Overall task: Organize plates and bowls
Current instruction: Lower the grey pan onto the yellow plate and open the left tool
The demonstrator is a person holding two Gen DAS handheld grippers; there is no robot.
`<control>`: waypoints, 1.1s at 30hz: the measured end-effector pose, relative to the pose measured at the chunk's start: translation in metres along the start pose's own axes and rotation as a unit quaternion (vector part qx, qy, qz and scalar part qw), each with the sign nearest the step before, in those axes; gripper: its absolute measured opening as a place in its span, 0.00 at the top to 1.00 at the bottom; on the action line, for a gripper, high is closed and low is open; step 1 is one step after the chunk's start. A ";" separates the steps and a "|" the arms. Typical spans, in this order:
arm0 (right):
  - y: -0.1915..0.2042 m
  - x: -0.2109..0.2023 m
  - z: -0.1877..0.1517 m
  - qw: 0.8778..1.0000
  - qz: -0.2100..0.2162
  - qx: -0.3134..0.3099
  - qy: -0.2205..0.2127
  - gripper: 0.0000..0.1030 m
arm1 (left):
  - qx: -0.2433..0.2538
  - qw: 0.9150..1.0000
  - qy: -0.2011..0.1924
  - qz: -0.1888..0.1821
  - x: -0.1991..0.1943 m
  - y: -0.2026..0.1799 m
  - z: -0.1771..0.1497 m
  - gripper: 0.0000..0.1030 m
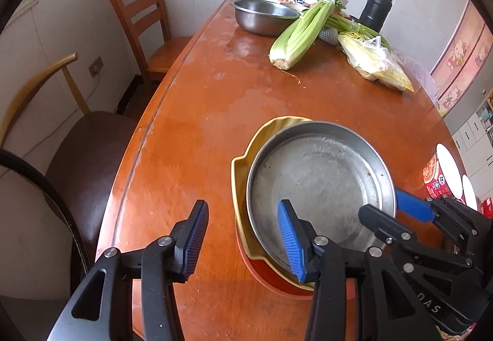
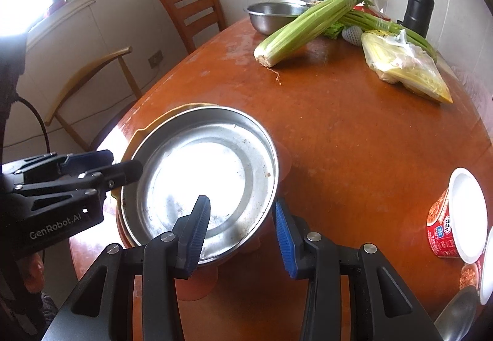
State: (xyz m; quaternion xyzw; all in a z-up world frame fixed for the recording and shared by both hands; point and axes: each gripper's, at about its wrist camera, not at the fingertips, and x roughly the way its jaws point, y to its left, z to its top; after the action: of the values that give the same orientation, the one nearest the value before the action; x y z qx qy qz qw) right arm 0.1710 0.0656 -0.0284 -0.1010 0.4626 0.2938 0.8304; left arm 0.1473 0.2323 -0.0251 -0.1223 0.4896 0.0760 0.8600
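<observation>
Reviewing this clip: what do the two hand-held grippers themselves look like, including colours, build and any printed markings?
Both are black angular linkage frames with silver pivot pins and ribbed blue finger pads. The left hand-held gripper, seen from the right wrist camera, carries white "GenRobot.AI" lettering on its body. The right hand-held gripper shows partial white letters. No sleeve is visible.

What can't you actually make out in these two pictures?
- Orange dish at the stack's bottom, left wrist view: covered by the yellow plate and steel plate; shape unclear.
- Steel plate's centre, right wrist view: glare.
- Dishes behind the steel bowl: hidden.
- Noodle cup: print too small.
</observation>
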 end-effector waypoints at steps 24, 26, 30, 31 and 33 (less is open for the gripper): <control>-0.018 -0.003 -0.012 1.000 0.003 0.004 0.014 0.53 | 0.008 0.999 0.041 -0.033 0.026 -0.035 -0.007 0.51; -0.024 -0.003 -0.012 1.000 -0.005 0.009 0.014 0.53 | 0.016 0.999 0.040 -0.030 0.028 -0.042 -0.005 0.51; -0.038 -0.004 -0.012 0.999 -0.012 0.025 0.016 0.53 | 0.031 0.998 0.041 -0.030 0.031 -0.057 0.001 0.51; -0.043 -0.004 -0.013 0.999 -0.015 0.029 0.016 0.53 | 0.037 0.998 0.040 -0.031 0.032 -0.062 0.002 0.51; -0.050 -0.005 -0.014 0.999 -0.021 0.039 0.017 0.53 | 0.043 0.998 0.041 -0.033 0.034 -0.069 0.005 0.51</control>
State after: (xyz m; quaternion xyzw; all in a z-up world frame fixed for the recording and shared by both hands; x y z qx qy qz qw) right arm 0.1884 0.0172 -0.0368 -0.0833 0.4852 0.2560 0.8319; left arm 0.1858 0.1677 -0.0422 -0.1044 0.5230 0.0210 0.8457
